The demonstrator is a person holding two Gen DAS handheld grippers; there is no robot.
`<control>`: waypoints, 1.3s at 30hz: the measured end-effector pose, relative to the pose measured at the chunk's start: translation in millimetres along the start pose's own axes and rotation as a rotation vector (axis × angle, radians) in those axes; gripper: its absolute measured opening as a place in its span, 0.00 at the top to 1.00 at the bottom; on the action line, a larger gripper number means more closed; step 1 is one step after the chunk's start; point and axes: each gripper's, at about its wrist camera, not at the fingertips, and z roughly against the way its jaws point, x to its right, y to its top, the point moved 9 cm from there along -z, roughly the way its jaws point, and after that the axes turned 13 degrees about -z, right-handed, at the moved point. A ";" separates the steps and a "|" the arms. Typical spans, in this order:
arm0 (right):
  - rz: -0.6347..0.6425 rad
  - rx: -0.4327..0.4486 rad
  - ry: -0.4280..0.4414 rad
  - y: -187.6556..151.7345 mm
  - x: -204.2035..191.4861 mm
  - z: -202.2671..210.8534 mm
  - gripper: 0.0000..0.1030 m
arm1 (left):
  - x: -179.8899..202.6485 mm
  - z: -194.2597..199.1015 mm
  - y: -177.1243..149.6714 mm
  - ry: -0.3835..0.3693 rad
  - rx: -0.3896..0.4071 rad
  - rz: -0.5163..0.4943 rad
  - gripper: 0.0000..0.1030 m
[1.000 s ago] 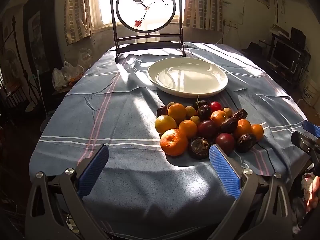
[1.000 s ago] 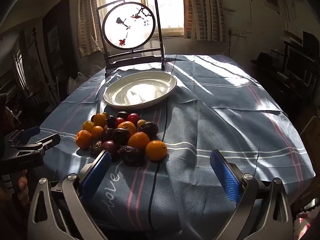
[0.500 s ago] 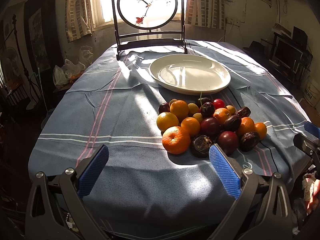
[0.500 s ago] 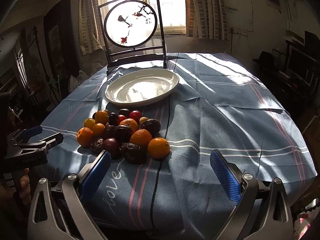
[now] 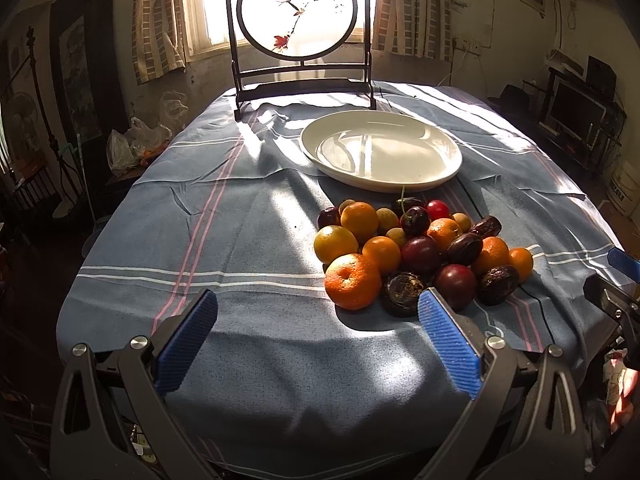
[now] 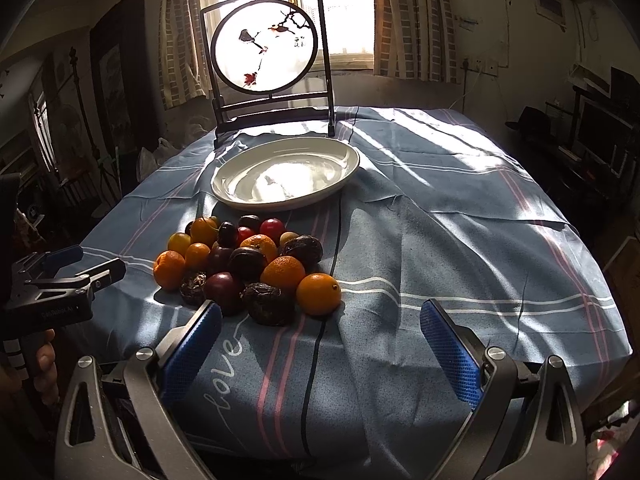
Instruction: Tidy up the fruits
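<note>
we hold our left gripper (image 5: 318,336) low over the near edge of the table, and its two blue jaws are wide apart with nothing between them. our right gripper (image 6: 320,344) is low over the near edge too, and its jaws are also spread wide and hold nothing. the pile of fruit (image 5: 420,256) sits on the blue striped cloth (image 5: 200,220), just in front of the left gripper and a bit to its right side. in the pile we see a big orange (image 5: 352,286) at the front, more small oranges, dark red plums and some wrinkled brown fruits, all touching each other. the white plate (image 5: 380,150) lies just behind the pile, and it has nothing in it. behind the plate stands a round screen (image 5: 298,16) with a bird painted on it, in front of the bright window.
</note>
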 end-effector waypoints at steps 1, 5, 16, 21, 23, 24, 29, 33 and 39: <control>0.000 0.000 0.000 0.1 0.2 -0.3 0.03 | 0.0 0.0 0.0 -0.001 0.000 0.000 0.04; 0.001 0.000 -0.001 -0.3 0.2 0.4 0.03 | 0.0 0.1 0.1 -0.001 0.000 0.000 0.04; 0.000 0.004 -0.001 -0.4 0.4 0.3 0.03 | -2.9 2.8 -1.3 0.008 0.008 0.007 0.04; 0.007 0.009 0.000 -0.3 -0.1 1.3 0.03 | -3.5 3.1 -2.2 0.009 0.008 0.008 0.04; 0.008 0.010 -0.001 -0.6 -0.2 1.7 0.03 | -3.7 3.1 -2.6 0.010 0.008 0.007 0.04; 0.007 0.010 0.000 -0.7 -0.3 1.7 0.03 | -3.8 3.0 -2.5 0.010 0.008 0.007 0.04; 0.004 0.009 0.002 -1.3 -0.9 1.6 0.03 | -4.1 3.1 -2.9 0.010 0.007 0.008 0.04; 0.005 0.010 0.001 -0.9 -0.8 1.3 0.03 | -4.1 3.1 -2.9 0.010 0.008 0.007 0.04; 0.011 0.009 0.003 -2.8 -3.5 0.6 0.03 | -4.1 3.1 -3.0 0.009 0.008 0.008 0.05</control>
